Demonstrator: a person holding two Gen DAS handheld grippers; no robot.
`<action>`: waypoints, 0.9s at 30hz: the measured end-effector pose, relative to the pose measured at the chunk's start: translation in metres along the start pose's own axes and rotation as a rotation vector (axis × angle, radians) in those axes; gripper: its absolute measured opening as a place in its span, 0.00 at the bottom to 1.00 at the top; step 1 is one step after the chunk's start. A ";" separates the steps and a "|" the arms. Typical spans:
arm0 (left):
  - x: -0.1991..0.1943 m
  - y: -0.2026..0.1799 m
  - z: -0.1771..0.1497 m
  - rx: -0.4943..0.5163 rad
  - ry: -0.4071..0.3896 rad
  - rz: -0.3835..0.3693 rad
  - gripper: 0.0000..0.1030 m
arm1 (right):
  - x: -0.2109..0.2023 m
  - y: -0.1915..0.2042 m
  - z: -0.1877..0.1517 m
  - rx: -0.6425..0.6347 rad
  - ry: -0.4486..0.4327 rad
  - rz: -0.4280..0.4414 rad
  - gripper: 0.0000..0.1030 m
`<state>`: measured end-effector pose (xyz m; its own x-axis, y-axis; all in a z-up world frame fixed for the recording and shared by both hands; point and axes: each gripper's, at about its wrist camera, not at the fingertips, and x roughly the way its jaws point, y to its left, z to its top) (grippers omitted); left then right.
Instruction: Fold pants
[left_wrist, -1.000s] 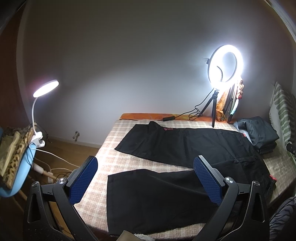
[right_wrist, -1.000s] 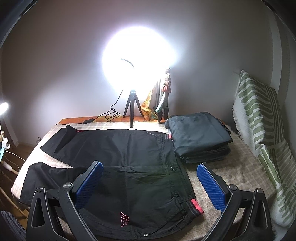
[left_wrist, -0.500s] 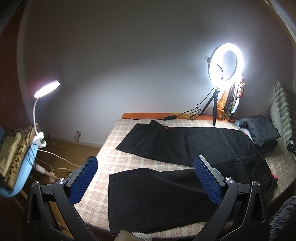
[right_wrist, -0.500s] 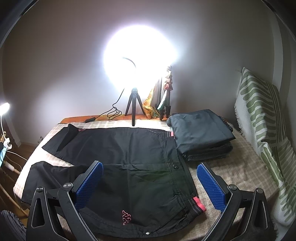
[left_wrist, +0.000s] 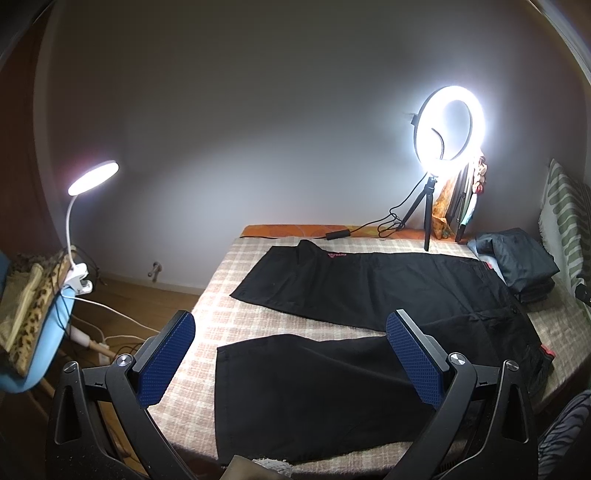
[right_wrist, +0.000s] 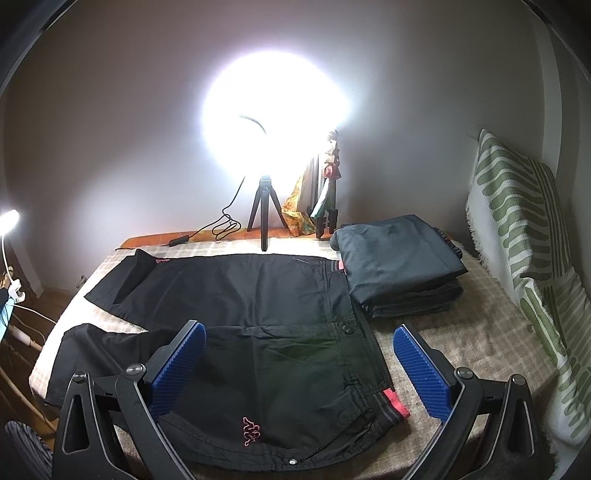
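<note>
Black pants (left_wrist: 332, 295) lie spread flat on the checked bed cover (left_wrist: 221, 321), legs pointing left and apart, waist to the right. In the right wrist view the pants (right_wrist: 258, 306) show a pink logo and a red waistband tab near the front edge. My left gripper (left_wrist: 291, 354) is open and empty, held above the near leg's hem end. My right gripper (right_wrist: 299, 365) is open and empty, held above the waist and seat area. Neither touches the cloth.
A stack of folded dark garments (right_wrist: 399, 266) sits at the back right of the bed. A ring light on a tripod (left_wrist: 448, 125) and its cable stand at the back edge. A green-striped cushion (right_wrist: 524, 258) lines the right side. A clip lamp (left_wrist: 92, 177) and chair stand left.
Both views have shifted slightly, the bed and pants sitting a little lower in frame. The pants have not moved and both grippers stay open.
</note>
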<state>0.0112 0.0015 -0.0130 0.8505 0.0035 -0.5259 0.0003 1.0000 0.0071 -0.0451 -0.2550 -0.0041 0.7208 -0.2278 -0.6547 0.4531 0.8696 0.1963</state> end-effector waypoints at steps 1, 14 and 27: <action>0.000 0.000 0.000 0.001 0.001 0.001 1.00 | 0.000 0.000 0.000 0.002 0.001 0.001 1.00; 0.002 -0.002 -0.001 0.004 0.005 -0.003 1.00 | 0.002 0.000 0.001 0.001 0.007 0.009 1.00; 0.005 0.000 -0.003 0.004 0.016 -0.009 1.00 | 0.003 0.004 0.000 -0.015 0.010 0.014 1.00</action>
<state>0.0134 0.0019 -0.0184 0.8419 -0.0053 -0.5396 0.0100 0.9999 0.0057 -0.0410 -0.2522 -0.0056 0.7216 -0.2115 -0.6593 0.4354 0.8789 0.1946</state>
